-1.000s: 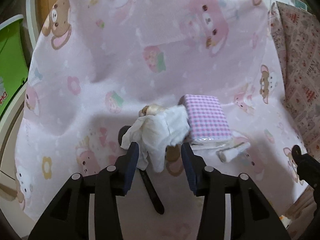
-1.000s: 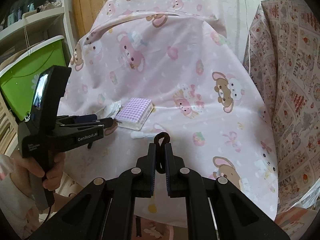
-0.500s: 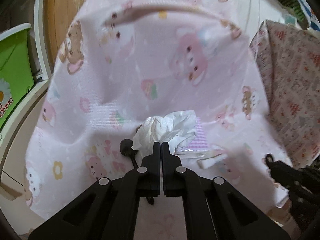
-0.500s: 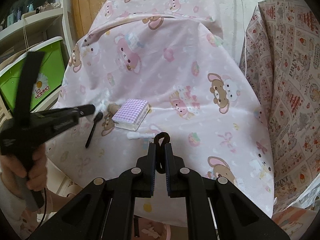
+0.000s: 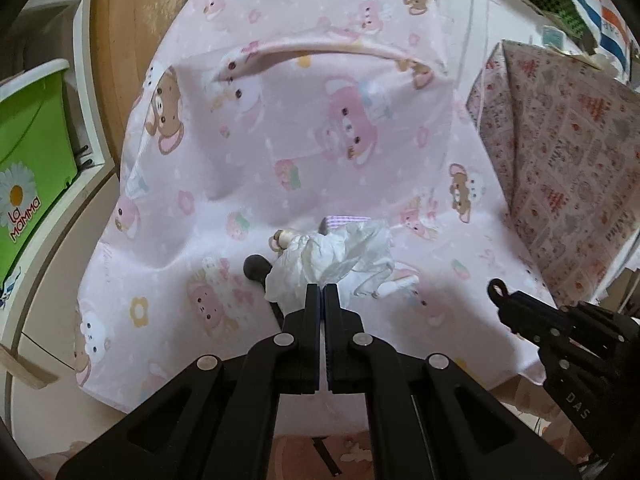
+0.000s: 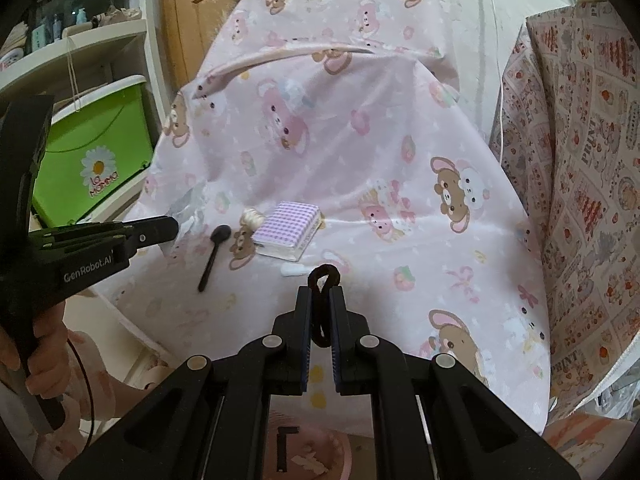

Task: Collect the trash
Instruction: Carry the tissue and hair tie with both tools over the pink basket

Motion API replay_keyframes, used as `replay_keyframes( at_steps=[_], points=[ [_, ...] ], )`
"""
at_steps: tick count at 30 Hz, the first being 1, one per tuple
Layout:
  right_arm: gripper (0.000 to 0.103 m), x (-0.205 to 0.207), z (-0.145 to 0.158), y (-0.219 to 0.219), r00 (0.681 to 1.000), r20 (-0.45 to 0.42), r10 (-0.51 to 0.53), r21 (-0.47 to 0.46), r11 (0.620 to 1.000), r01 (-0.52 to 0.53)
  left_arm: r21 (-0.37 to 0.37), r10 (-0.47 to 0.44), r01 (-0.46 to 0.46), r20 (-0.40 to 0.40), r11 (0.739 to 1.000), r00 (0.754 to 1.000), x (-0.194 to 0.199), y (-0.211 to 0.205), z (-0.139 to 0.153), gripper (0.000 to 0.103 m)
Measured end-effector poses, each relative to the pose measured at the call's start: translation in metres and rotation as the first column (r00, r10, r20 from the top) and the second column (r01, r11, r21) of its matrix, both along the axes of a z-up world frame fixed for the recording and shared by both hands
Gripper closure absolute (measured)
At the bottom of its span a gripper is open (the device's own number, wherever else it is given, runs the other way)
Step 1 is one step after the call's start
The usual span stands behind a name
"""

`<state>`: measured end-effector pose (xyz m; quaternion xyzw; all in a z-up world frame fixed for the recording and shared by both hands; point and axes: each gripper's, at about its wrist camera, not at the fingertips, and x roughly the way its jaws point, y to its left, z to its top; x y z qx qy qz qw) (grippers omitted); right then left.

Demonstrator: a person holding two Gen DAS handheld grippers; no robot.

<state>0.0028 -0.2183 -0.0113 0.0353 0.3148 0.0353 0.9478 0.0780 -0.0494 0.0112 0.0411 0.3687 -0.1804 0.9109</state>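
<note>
In the left wrist view, the left gripper (image 5: 322, 292) had its jaws pressed together on the near edge of a crumpled white tissue (image 5: 336, 254), which bunched up and forward from the fingertips and hung clear of the pink cartoon-print cloth (image 5: 280, 152). Behind and partly hidden by the tissue lay a purple checked packet (image 5: 340, 222), a black spoon (image 5: 256, 270) just to its left, and a small white rolled scrap (image 5: 394, 286) on the cloth to the right. The right gripper (image 5: 498, 290) reached in from the right edge, well apart from the tissue. In the right wrist view, the right gripper's jaws were clamped on a black hair tie (image 6: 322, 304), its loop standing up between the pads with its long axis running along the fingers. The left gripper entered from the left, held by a hand (image 6: 36, 356), and the tissue showed only as a pale blur at its tip. The rolled scrap lay just ahead of the right fingertips, its long axis across their line, so the right hand looked the nearer one for it, though already occupied. A pink bin (image 6: 320, 454) showed below the cloth's front edge, almost straight under the right gripper; the likely next move was to carry both items back and down to it.
</note>
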Motion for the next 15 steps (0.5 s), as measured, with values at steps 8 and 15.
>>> replay_keyframes(
  at_steps=[8,15],
  points=[
    [0.094,-0.021,0.011,0.001,0.999,0.012,0.039,0.031,0.999,-0.039,0.009,-0.024,0.025,-0.039,1.0,0.999,-0.033,0.003,-0.006,0.101],
    [0.094,-0.038,0.013,0.01,0.996,0.003,0.089,0.03,0.996,-0.089,0.023,-0.039,0.042,-0.112,0.999,0.993,-0.052,0.002,-0.019,0.101]
  ],
)
